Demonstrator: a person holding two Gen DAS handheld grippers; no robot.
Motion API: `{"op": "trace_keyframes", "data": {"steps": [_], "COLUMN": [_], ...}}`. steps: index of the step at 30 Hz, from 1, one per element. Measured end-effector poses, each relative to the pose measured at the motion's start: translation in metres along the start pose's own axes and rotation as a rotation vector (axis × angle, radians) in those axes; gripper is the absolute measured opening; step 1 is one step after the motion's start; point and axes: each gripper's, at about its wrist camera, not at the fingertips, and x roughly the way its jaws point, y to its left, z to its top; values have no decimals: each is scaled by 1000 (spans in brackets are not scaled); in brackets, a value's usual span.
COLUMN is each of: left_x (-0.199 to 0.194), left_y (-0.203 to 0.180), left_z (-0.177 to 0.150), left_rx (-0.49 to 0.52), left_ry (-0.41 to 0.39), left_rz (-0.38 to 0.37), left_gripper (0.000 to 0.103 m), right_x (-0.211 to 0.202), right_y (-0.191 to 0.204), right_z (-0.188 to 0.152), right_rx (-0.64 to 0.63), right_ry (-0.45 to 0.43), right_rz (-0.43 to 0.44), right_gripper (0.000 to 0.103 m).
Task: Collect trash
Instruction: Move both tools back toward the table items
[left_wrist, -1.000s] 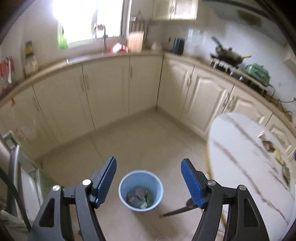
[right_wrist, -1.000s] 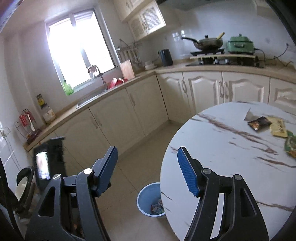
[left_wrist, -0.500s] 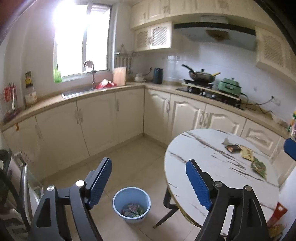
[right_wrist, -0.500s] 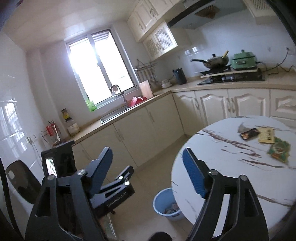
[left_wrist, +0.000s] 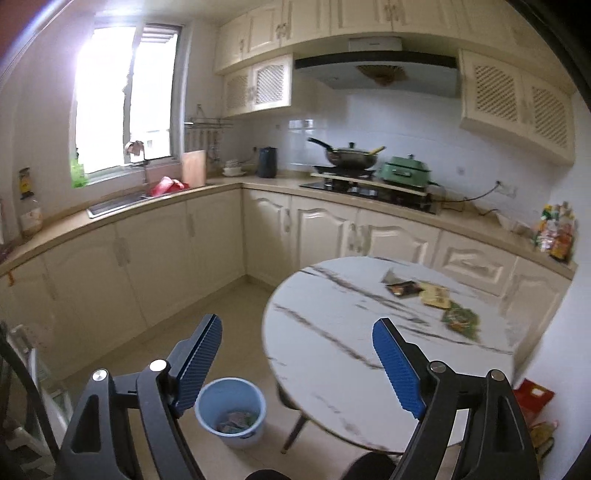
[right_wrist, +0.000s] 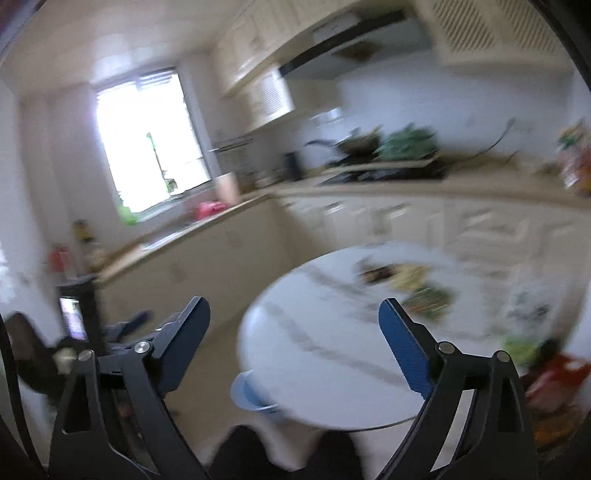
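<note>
A round white marble table (left_wrist: 332, 332) carries three wrappers on its far right side: a dark one (left_wrist: 404, 288), a yellow one (left_wrist: 436, 295) and a green one (left_wrist: 460, 319). A blue bin (left_wrist: 231, 410) with trash inside stands on the floor left of the table. My left gripper (left_wrist: 295, 321) is open and empty, above the table's near edge. My right gripper (right_wrist: 294, 302) is opening, nothing between its jaws. That view is blurred, showing the table (right_wrist: 314, 350), the wrappers (right_wrist: 428, 301) and the bin's rim (right_wrist: 245, 393).
Cream cabinets and counters run along the back, with a sink (left_wrist: 114, 205), a wok (left_wrist: 351, 155) and a green cooker (left_wrist: 406, 171). Bright packets (left_wrist: 554, 232) stand on the right counter. Red and yellow bags (left_wrist: 532, 397) lie on the floor by the right wall.
Both views swung right and rose, from the bin on the floor to the table with its wrappers. The right gripper's jaws spread wider. The right view has become blurred.
</note>
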Motion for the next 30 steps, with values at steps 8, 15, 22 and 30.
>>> {"op": "trace_keyframes", "data": {"steps": [8, 15, 22, 30], "left_x": [29, 108, 189, 268], "left_y": [-5, -36, -47, -52], "left_z": [28, 54, 78, 91], "left_rx": [31, 73, 66, 55], "left_ry": [22, 119, 241, 320], "left_rz": [-10, -11, -22, -43], "left_gripper": [82, 82, 82, 82], "right_x": [6, 113, 241, 308], "right_y": [-82, -130, -151, -161], "right_z": [17, 9, -45, -80], "right_rx": [57, -177, -397, -478], "right_ry": [-20, 113, 388, 442], "right_rz": [-103, -351, -345, -386], "right_gripper": [103, 103, 87, 81]}}
